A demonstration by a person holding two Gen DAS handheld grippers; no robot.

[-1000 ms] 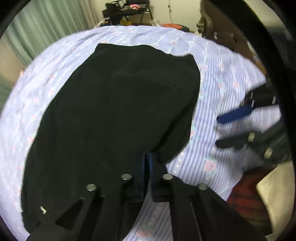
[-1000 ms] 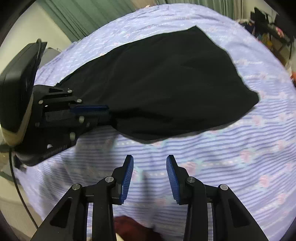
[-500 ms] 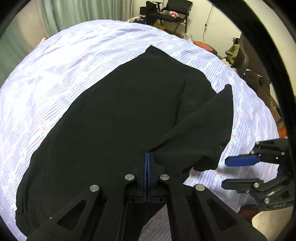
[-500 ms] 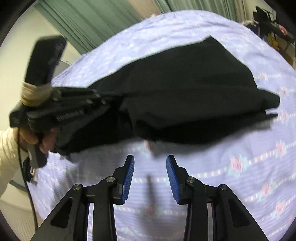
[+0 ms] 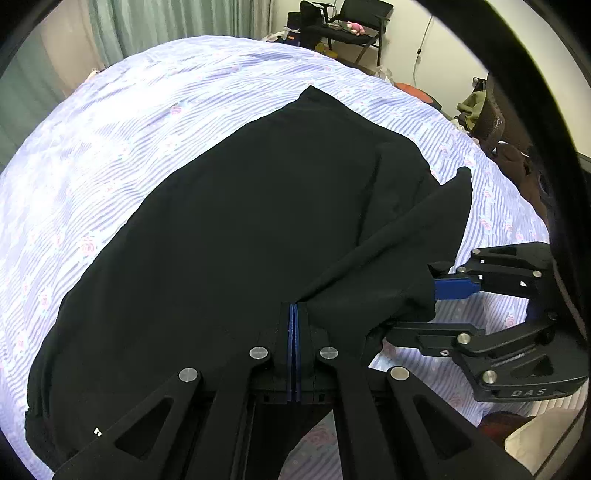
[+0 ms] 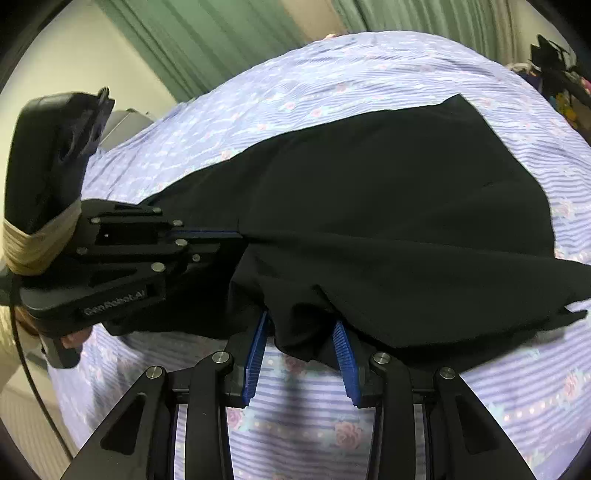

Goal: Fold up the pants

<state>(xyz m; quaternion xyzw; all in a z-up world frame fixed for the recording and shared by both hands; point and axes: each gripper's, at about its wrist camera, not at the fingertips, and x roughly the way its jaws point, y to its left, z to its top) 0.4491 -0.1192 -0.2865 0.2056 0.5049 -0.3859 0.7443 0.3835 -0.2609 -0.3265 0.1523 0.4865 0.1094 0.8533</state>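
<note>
The black pants (image 5: 240, 229) lie spread on a bed with a lilac striped floral sheet (image 5: 155, 110). My left gripper (image 5: 294, 314) is shut on a near edge of the pants and holds it lifted off the sheet; it also shows in the right wrist view (image 6: 236, 236). My right gripper (image 6: 301, 332) is open, its blue pads on either side of a hanging fold of the pants (image 6: 369, 229). In the left wrist view the right gripper (image 5: 439, 306) sits at the lifted cloth's right edge.
Green curtains (image 6: 221, 40) hang beyond the bed. A black chair and clutter (image 5: 343, 26) stand by the far wall. More clutter (image 5: 484, 110) sits at the bed's right side. Bare sheet lies around the pants on all sides.
My left gripper has lifted the pants edge higher. My right gripper has moved forward, so the hanging fold now sits between its open pads.
</note>
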